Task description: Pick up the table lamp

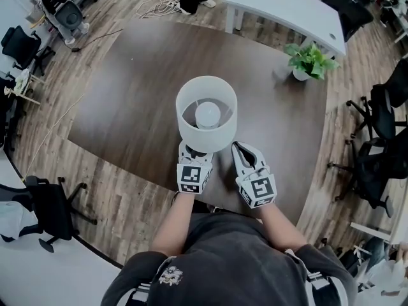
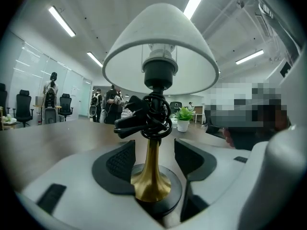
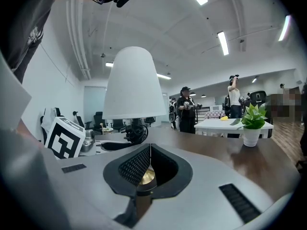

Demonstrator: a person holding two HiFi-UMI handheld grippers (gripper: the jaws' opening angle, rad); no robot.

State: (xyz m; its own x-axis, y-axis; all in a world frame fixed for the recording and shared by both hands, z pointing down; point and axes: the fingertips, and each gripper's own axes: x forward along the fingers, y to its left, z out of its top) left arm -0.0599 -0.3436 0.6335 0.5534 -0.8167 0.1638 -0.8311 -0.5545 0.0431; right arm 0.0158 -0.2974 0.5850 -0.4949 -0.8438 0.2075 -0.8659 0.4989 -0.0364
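Observation:
The table lamp point(image 1: 206, 121) stands on the dark wooden table point(image 1: 127, 107), close to its near edge, with a white shade point(image 2: 160, 51), a gold stem point(image 2: 151, 171), a black round foot and a black cord coiled round the stem point(image 2: 148, 121). My left gripper point(image 2: 154, 150) is open, one jaw on each side of the stem, and the pads stand clear of it. In the head view the left gripper point(image 1: 194, 161) reaches under the shade. The right gripper point(image 1: 242, 155) lies just right of the lamp foot. In its own view the right gripper point(image 3: 149, 150) is shut, with a glint of gold behind the tips.
A potted plant point(image 1: 309, 61) stands at the table's far right. Beyond the dark table are a white table point(image 1: 287, 8), office chairs point(image 1: 376, 158) and several people point(image 3: 186, 109). The person's body is against the near table edge.

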